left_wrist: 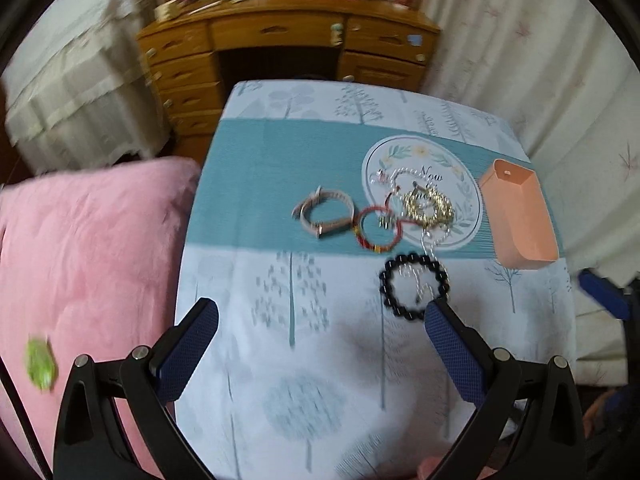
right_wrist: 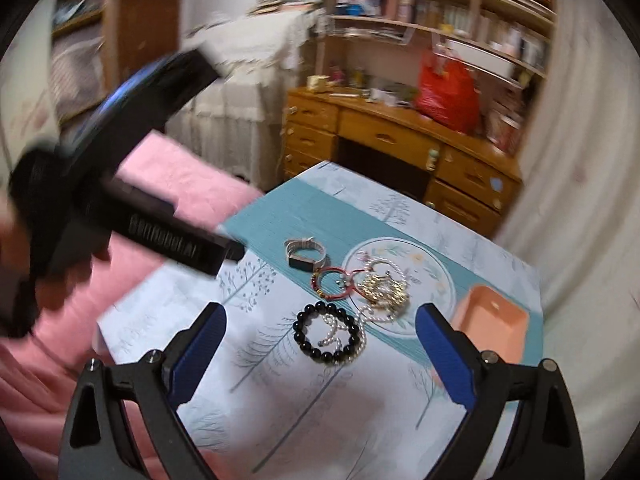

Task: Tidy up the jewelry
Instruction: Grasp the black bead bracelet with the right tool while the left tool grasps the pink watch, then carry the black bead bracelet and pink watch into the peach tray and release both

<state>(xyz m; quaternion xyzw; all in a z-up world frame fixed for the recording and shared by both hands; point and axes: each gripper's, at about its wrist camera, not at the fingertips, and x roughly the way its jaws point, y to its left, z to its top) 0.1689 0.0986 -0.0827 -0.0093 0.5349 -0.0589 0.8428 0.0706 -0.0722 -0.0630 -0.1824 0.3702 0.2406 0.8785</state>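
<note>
Both spread wide and empty above the cloth, left gripper [left_wrist: 322,334] and right gripper [right_wrist: 320,330], with black bead bracelet [right_wrist: 329,332] lying over pearl strand [right_wrist: 362,330] beside orange tray [right_wrist: 493,324]: risk of dragging the strand along

1. The left gripper [left_wrist: 320,344] has a black frame with triangular cut-outs and silver screw heads at its joints.
2. Its fingers [left_wrist: 454,354] carry dark blue, finely textured pads.
3. The right gripper [right_wrist: 320,344] matches it: black frame, silver screws, blue-padded fingers [right_wrist: 446,354].
4. The left gripper's black body shows blurred white lettering in the right wrist view.
</note>
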